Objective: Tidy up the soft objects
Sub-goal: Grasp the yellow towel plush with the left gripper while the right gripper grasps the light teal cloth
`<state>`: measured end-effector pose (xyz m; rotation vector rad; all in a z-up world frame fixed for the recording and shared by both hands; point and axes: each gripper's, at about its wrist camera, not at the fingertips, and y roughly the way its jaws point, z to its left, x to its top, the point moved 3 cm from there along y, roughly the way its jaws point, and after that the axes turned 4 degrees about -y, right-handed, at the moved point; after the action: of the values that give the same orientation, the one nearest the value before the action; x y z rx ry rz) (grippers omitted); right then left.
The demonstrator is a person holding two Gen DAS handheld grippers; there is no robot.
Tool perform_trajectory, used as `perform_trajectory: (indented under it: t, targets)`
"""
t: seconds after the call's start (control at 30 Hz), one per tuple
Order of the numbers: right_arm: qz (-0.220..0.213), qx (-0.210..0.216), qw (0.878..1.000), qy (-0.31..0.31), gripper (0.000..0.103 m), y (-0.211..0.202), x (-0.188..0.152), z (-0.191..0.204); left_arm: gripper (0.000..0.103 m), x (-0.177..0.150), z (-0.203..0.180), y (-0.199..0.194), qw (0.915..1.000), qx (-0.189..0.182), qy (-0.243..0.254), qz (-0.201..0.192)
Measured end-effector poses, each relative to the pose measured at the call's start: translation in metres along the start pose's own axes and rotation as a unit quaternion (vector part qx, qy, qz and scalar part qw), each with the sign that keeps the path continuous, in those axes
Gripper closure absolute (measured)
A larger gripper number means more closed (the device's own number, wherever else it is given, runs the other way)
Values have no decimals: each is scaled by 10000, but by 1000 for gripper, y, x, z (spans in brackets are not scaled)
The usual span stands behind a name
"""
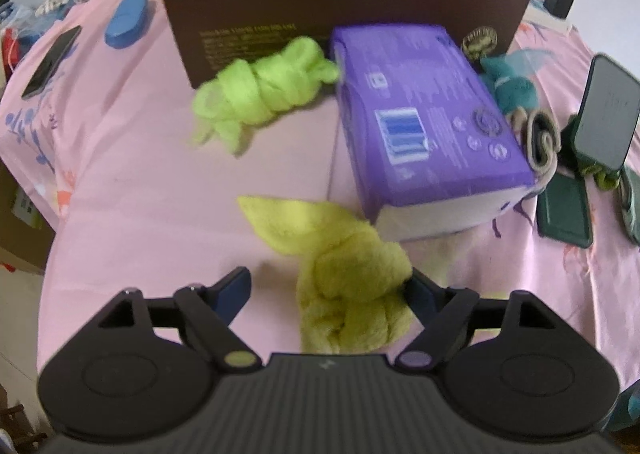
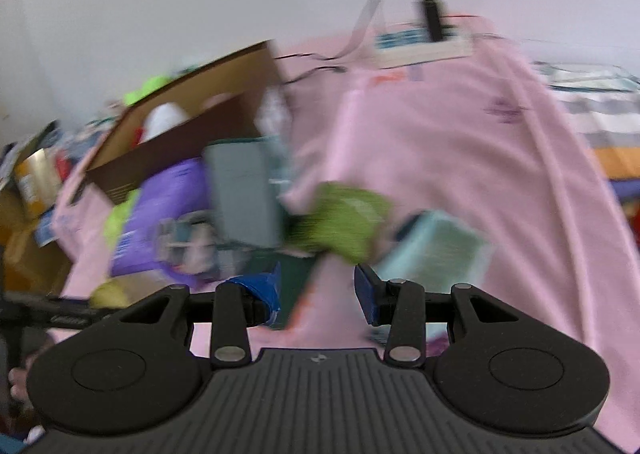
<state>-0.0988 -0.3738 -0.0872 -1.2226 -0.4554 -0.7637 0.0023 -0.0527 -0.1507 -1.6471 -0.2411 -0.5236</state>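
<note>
A few soft toys are already seen inside the brown box (image 1: 344, 9), so a start has been made. Much is left on the pink bed (image 1: 140, 181) — a pale yellow cloth (image 1: 352, 294) lies between the spread fingers of the left gripper (image 1: 326, 290), not yet pinched, and a bright green bundle (image 1: 260, 93) waits beside the box. The right gripper (image 2: 318, 290) is held apart and empty near a green cloth (image 2: 344, 221), too blurred to tell more.

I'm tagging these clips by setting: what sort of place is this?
Probably a bedroom at home: a pink floral bedsheet covers the surface, a power strip lies near the wall, and a cardboard box holds soft toys.
</note>
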Motion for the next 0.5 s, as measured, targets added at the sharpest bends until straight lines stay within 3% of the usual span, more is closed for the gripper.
perform_trajectory:
  t: [0.17,0.3,0.5]
  targets:
    - [69,-626,9948,796,78,2,-6,-52,21,-1,1,10,9999,4,-84,138]
    - [189,-400,9840,1727,78,15,-11,-83,23,0,-1,9,10000,20,-48,76]
    - [336,-343,9811,1875,78,41,-15,-92,25,4,2,10,10000,7,-55,22]
